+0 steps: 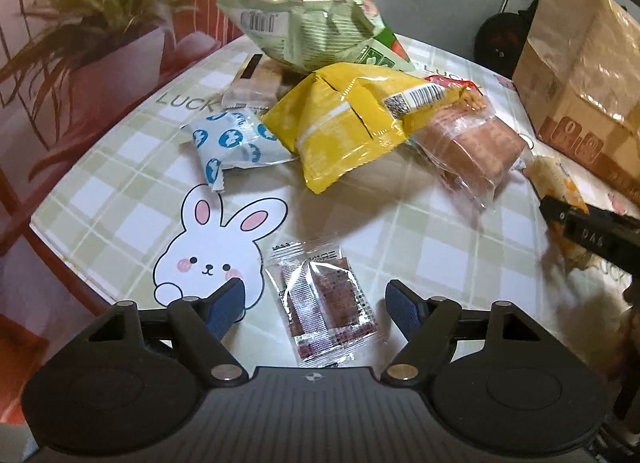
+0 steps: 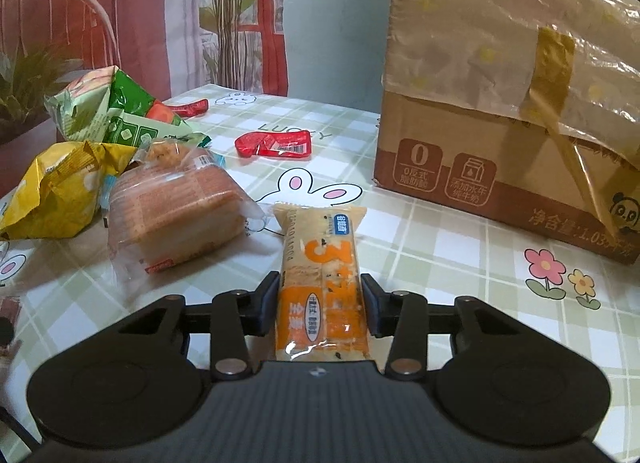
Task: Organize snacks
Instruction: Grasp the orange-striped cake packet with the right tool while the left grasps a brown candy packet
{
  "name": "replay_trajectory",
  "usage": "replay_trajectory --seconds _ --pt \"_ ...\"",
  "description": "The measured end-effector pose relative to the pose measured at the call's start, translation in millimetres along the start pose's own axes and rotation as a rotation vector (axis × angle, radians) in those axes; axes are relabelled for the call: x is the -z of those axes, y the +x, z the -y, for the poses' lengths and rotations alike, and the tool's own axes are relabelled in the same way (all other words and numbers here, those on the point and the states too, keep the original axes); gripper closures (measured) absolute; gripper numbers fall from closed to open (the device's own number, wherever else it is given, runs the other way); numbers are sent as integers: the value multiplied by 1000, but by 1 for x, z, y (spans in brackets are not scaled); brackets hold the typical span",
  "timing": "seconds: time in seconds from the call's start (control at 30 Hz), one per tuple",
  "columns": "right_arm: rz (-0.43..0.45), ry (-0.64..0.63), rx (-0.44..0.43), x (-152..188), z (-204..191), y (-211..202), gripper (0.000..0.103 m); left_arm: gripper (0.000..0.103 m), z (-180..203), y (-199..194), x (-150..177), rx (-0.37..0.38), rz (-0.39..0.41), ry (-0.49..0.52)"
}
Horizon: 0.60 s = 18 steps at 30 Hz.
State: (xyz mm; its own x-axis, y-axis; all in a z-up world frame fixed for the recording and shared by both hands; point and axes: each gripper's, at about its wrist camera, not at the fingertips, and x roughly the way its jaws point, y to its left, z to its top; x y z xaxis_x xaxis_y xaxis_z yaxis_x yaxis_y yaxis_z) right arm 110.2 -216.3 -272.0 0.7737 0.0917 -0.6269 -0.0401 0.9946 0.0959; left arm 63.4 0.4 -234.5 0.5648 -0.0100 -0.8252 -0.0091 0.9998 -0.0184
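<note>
Snacks mostly unsorted. Landmark: cardboard box (image 2: pixel 508 111) at the far right of the surface (image 2: pixel 460 259).

Progress, judged from the layout: early. A loose heap lies well to the left of the box: green bag (image 1: pixel 316 31) on top at the back, yellow bag (image 1: pixel 352 123) in front of it, blue-spotted packet (image 1: pixel 236 143) further from the box, wrapped brown cake (image 1: pixel 472 143) on the side nearest the box. Two red wrappers (image 2: pixel 276 145) lie apart, behind the heap. Whether anything is already in the box cannot be told; its top is covered with plastic.

Right gripper (image 2: pixel 320 303): jaws closed on an orange cracker bar (image 2: pixel 320 267), held lengthwise between them, far end pointing toward the box's near corner, short of it. Appears lifted clear of the surface, though not certain.

Left gripper (image 1: pixel 314 303): jaws open, holding nothing. A small clear packet of dark biscuit (image 1: pixel 324 303) lies flat on the surface between them, untouched by either; furthest item from the box.

Remaining: everything but the bar.
</note>
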Motion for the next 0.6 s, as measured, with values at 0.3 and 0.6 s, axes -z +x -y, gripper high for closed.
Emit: replay_trajectory --seconds 0.3,0.6 --pt "3 12 -9 0 2 -1 59 55 1 -5 3 -20 40 24" --pt "4 10 -8 0 2 -1 59 60 32 -6 3 111 81 168"
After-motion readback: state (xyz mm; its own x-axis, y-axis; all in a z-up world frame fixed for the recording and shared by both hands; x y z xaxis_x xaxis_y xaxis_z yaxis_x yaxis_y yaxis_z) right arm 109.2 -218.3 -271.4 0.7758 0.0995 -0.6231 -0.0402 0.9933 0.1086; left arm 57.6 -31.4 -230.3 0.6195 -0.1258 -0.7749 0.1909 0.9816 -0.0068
